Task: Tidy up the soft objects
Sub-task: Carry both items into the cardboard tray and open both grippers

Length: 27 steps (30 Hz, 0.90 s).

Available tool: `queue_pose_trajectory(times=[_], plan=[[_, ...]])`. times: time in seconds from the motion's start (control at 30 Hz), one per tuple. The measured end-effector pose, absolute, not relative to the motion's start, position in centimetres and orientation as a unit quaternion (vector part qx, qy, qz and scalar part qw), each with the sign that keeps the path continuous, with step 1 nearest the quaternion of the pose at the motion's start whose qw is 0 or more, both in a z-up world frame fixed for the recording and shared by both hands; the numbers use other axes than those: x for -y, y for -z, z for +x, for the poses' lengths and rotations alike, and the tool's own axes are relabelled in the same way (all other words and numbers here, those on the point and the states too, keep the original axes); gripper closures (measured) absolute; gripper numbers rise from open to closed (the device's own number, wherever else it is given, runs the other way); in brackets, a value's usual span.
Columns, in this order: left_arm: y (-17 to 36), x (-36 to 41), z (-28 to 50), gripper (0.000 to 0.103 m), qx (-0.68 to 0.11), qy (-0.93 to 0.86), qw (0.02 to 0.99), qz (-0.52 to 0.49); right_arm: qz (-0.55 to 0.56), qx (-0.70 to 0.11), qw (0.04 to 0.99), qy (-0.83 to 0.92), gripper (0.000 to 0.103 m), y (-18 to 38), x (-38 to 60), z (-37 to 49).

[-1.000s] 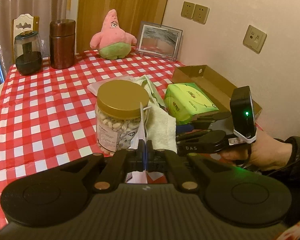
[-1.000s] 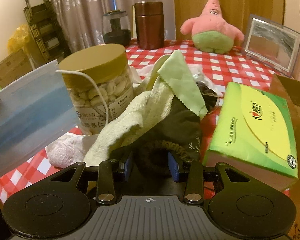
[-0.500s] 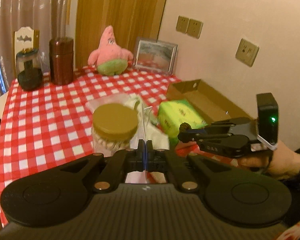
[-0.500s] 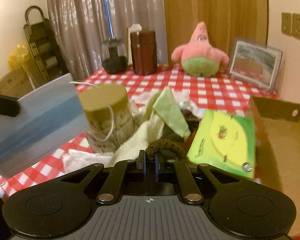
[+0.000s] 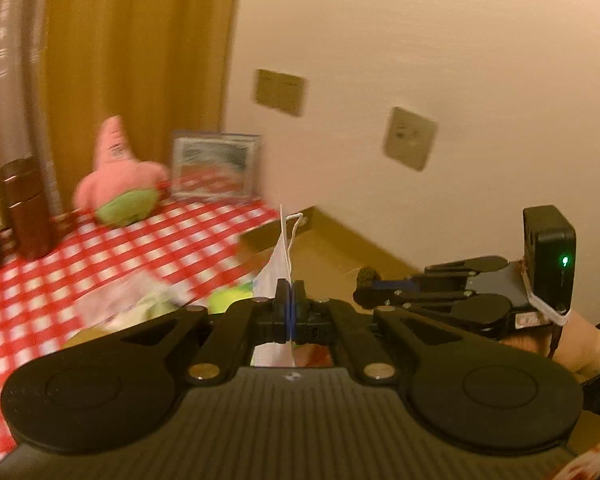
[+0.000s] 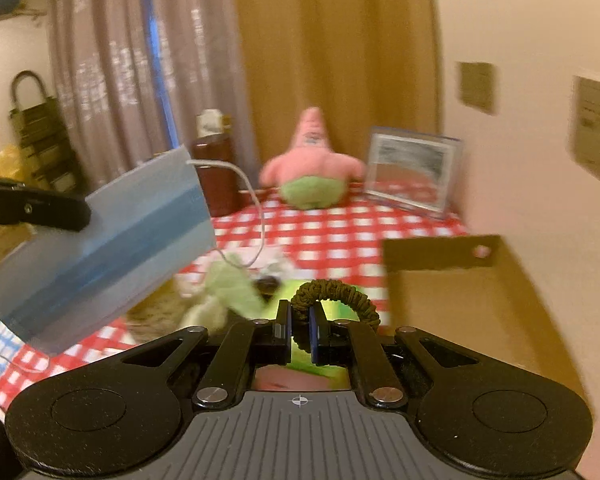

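My left gripper [image 5: 289, 294] is shut on a blue face mask [image 5: 279, 254], seen edge-on with its white ear loop sticking up. In the right wrist view the mask [image 6: 112, 248] hangs flat in the air at the left, pinched by the left gripper's fingers [image 6: 36, 210]. My right gripper [image 6: 300, 322] is shut on a dark olive hair tie [image 6: 340, 294] that loops up over its right finger. Both are held above the table. The open cardboard box [image 6: 464, 304] lies just ahead to the right. A pile of pale green cloths [image 6: 228, 292] sits below.
A pink star plush [image 6: 312, 168], a picture frame [image 6: 412, 168] and a brown canister [image 6: 216, 176] stand at the back of the red checked table [image 6: 332, 236]. A green tissue pack [image 6: 332, 308] lies beside the box. The wall with sockets is close on the right.
Both grippers have risen and swung right toward the box. The right gripper has shut on the hair tie and lifted it off the cloth pile. The mask went up with the left gripper.
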<state>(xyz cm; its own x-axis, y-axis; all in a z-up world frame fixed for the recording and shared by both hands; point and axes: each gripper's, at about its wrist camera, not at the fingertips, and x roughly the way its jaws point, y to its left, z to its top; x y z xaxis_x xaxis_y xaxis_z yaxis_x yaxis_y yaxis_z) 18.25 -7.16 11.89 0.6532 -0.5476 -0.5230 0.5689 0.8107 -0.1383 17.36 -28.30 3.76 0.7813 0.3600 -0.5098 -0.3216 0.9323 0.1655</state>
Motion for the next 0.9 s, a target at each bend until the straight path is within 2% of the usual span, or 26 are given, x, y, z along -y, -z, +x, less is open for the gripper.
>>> queue_pose_trajectory(times=[0.4,0.7,0.77,0.83,0.9], plan=[[-8.3,21.3,26.0,0.103,-0.309,0.368,0.877,-0.003,0.043,-0.316,0.943,-0.096,0.095,-1.3,40.1,17.8],[-5.0,26.1,29.9,0.103,-0.333,0.360,0.871,-0.031,0.052,-0.335,0.938,-0.076,0.095,0.7,43.1,18.4],[-4.4,26.3,30.5,0.100,-0.336,0.346,0.875,-0.042,0.052,-0.340,0.936,-0.075,0.095,1.1,43.3,18.2],[-3.9,25.9,31.0,0.085,-0.337,0.330,0.880,-0.053,0.052,-0.344,0.935,-0.074,0.095,1.5,43.5,17.9],[-3.6,25.3,31.1,0.085,-0.341,0.327,0.879,-0.057,0.054,-0.348,0.933,-0.074,0.095,1.9,43.4,18.4]])
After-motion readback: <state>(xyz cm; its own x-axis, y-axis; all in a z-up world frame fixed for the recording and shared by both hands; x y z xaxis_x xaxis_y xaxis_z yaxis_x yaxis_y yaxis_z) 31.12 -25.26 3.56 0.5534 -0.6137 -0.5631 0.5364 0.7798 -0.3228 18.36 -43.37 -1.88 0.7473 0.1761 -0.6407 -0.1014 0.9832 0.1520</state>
